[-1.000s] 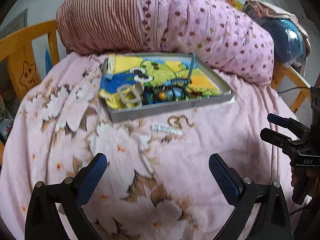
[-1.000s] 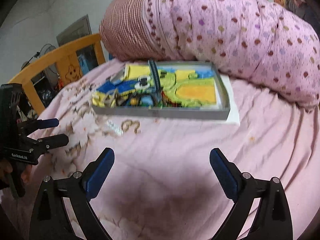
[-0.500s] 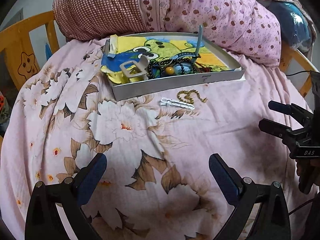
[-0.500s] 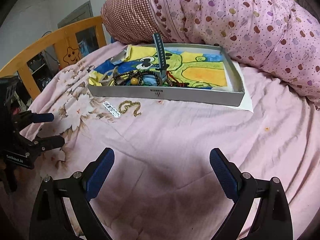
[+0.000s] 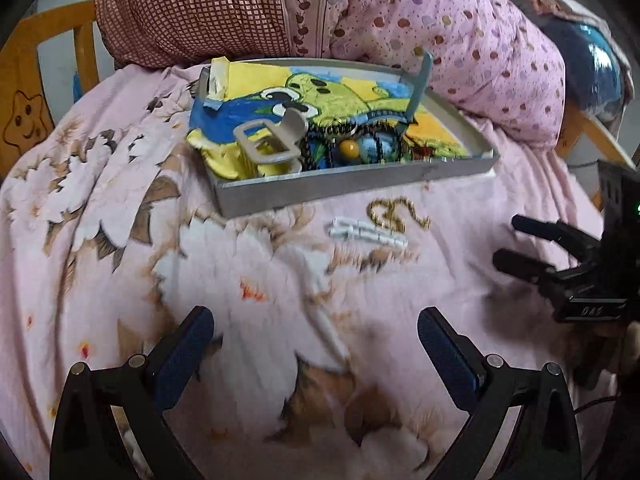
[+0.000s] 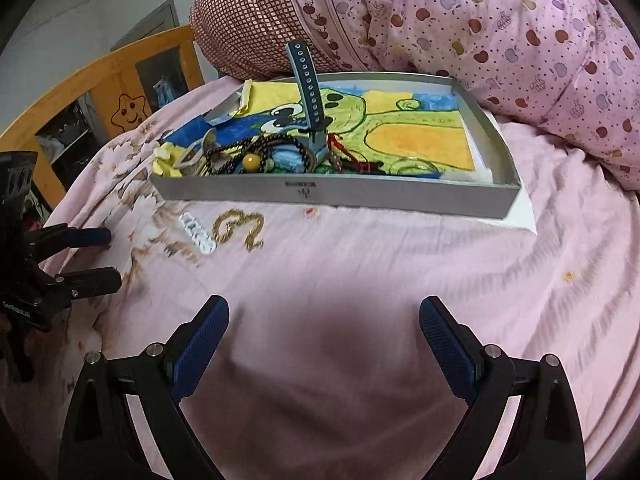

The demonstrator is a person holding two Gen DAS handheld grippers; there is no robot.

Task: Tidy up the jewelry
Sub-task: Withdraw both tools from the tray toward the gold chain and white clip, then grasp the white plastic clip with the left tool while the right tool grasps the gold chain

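Observation:
A shallow grey tray point(image 5: 352, 190) point(image 6: 360, 196) with a cartoon picture on its floor lies on the pink bedspread and holds bead strings, a grey clip point(image 5: 272, 146) and an upright blue watch strap point(image 6: 310, 92). In front of it on the bedspread lie a gold chain point(image 5: 394, 214) point(image 6: 238, 226) and a white bracelet piece point(image 5: 366, 232) point(image 6: 197, 233). My left gripper point(image 5: 312, 344) point(image 6: 94, 256) is open and holds nothing, short of both pieces. My right gripper point(image 6: 324, 342) point(image 5: 516, 242) is open too, with nothing between its fingers.
A rolled pink dotted quilt point(image 5: 400, 24) point(image 6: 460, 20) lies right behind the tray. A wooden bed rail point(image 6: 100, 80) point(image 5: 44, 64) runs along the left. White paper point(image 6: 520, 216) sticks out under the tray's right corner. A blue bundle point(image 5: 592, 68) sits at the far right.
Both cameras have dropped lower and closer to the tray after a tilt up half a second ago. The chain and white piece lie where they were. Both grippers stay open.

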